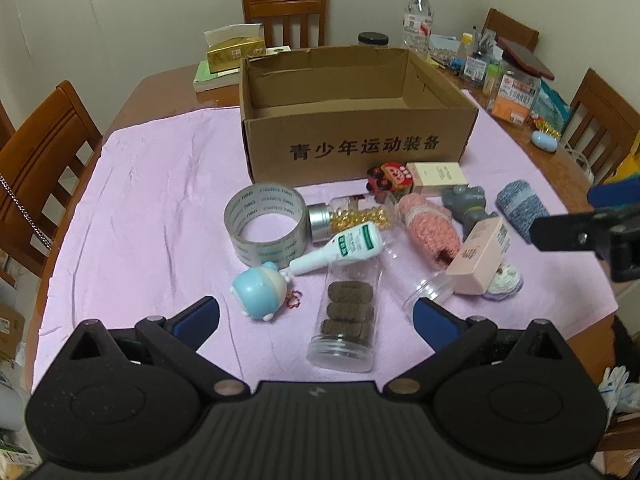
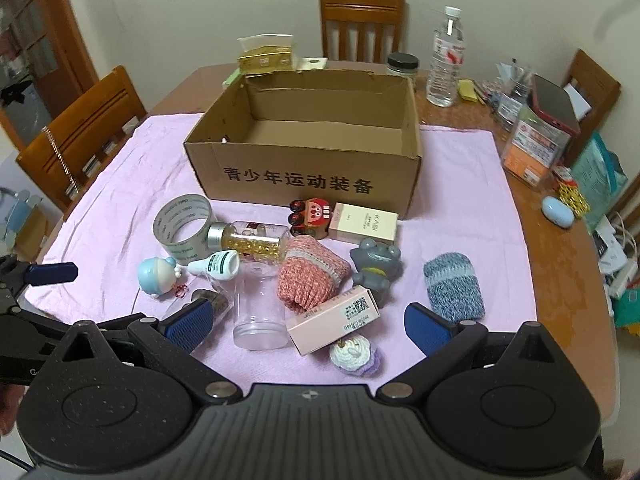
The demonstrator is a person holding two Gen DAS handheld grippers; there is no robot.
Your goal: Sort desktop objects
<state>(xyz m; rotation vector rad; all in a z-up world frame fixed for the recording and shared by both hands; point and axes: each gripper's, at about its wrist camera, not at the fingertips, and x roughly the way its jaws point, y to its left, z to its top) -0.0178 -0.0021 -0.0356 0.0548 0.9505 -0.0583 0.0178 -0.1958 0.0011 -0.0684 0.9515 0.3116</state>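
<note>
A pink cloth (image 1: 160, 184) covers most of a wooden desk (image 2: 560, 264), and an open cardboard box (image 1: 352, 148) with black Chinese print on its front wall stands at the middle of the cloth toward the far edge. It looks empty.

The things to sort lie in a loose cluster on the cloth in front of the box. A roll of clear tape (image 1: 266, 222) stands on its rim at the left of the cluster, touching a capped bottle of yellow capsules (image 1: 352, 218) that lies on its side. Nearer the front edge lie a white dropper bottle (image 1: 340, 250), a blue and white round toy (image 1: 260, 290), a clear jar of brown discs (image 1: 348, 316) and an empty clear jar (image 2: 260, 312). Just in front of the box are a red toy car (image 2: 310, 216) and a cream carton (image 2: 364, 224). A pink knitted roll (image 2: 310, 276), a grey figurine (image 2: 376, 266), a pink carton (image 2: 334, 318) and a small white crochet cupcake (image 2: 356, 354) crowd the middle, the pink carton leaning on the cupcake. A blue knitted roll (image 2: 454, 286) lies apart at the right.

The left gripper (image 1: 316, 320) hangs over the front edge with its blue pads spread wide, holding nothing; the jar of discs lies between them. The right gripper (image 2: 308, 326) is likewise wide open and empty above the pink carton and cupcake.
</note>
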